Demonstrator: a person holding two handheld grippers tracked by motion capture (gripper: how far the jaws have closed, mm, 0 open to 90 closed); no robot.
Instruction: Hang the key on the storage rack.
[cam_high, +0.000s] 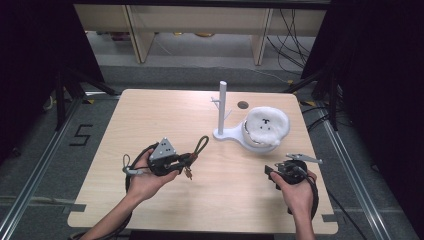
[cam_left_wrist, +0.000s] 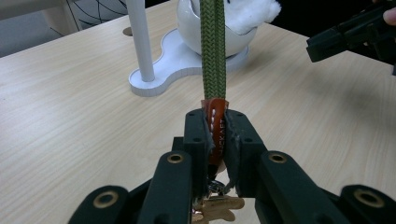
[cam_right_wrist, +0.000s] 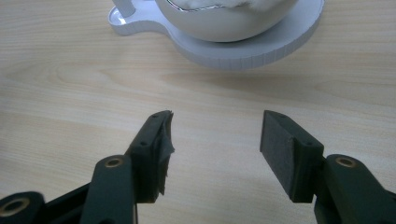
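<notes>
My left gripper (cam_high: 176, 161) sits over the near left part of the table (cam_high: 150, 120), its jaws clamped on the orange leather tab (cam_left_wrist: 215, 133) of a keychain whose green braided loop (cam_high: 202, 144) reaches out toward the white stand (cam_high: 222, 131). There is bare wood all around this hand, and the near edge lies well behind my wrist. My right gripper (cam_high: 271, 171) hangs near the right corner, close to the table's right edge, jaws apart and holding nothing. Between the two grippers the tabletop is open.

The left gripper view shows me what the high view cannot: white stitching on the tab, brass-coloured hardware (cam_left_wrist: 215, 207) dangling below the jaws, and the loop rising straight in line with the stand's post (cam_left_wrist: 141, 39) and the white bowl (cam_left_wrist: 217, 28). The right gripper view shows the round base (cam_right_wrist: 261, 49) under the bowl just ahead, with clear wood between it and my spread fingertips (cam_right_wrist: 161, 140).
</notes>
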